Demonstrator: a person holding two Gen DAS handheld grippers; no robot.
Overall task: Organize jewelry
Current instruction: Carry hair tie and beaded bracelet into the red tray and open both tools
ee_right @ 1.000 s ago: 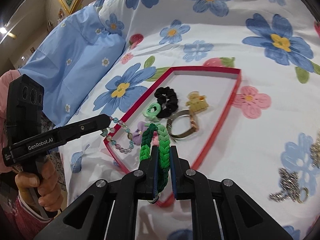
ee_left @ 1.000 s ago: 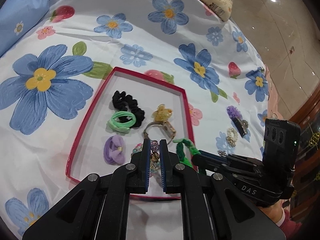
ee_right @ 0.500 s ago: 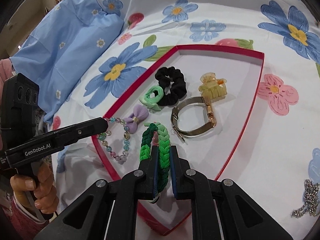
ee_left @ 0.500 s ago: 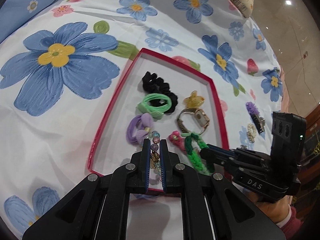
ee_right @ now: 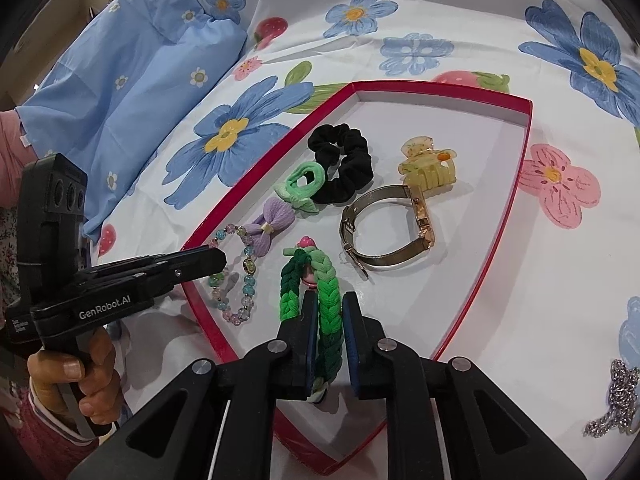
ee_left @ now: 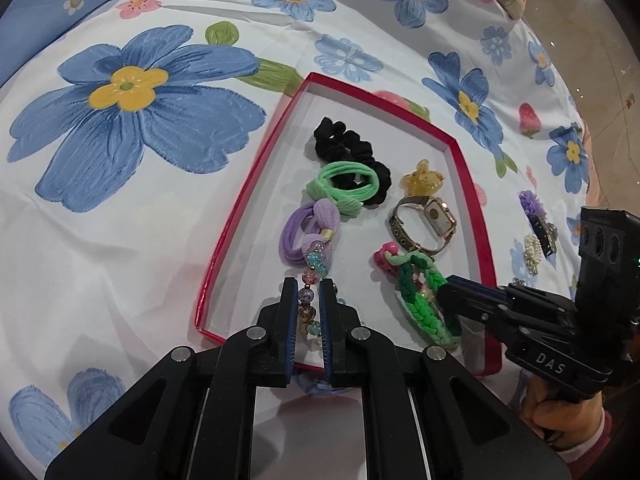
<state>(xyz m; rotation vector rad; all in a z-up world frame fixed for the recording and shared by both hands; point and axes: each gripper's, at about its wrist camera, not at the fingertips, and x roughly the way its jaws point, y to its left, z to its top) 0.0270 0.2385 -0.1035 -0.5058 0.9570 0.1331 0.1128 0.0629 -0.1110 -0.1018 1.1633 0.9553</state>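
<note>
Item: left tool [ee_left: 309,304], clenched on the beaded bracelet [ee_right: 240,276]. The bracelet's loop lies on the floor of the red tray [ee_left: 224,240] just ahead of the tool tips, at the tray's near-left corner; the beads run forward from the tool toward the purple hair tie [ee_left: 308,232].

Item: right tool [ee_right: 326,312], jaws just eased apart; a gap shows on the right of the green braided band [ee_right: 320,300] between them, so it reads as released. The band rests in the tray, long axis straight ahead of the tool, pink knot at the far end.

Beyond the tools, left to right: green hair tie [ee_left: 348,184], black scrunchie [ee_right: 342,168], gold watch [ee_right: 384,232], yellow claw clip [ee_right: 428,168]. The watch lies just right of the band's far end, near but apart.

Outside the tray, on the floral bedsheet [ee_left: 120,240], to the right tool's right: silver chain [ee_right: 612,404], not yet boxed.

Judgement: each tool likely needs to back away along its own axis. The near rim may snag the bracelet.
</note>
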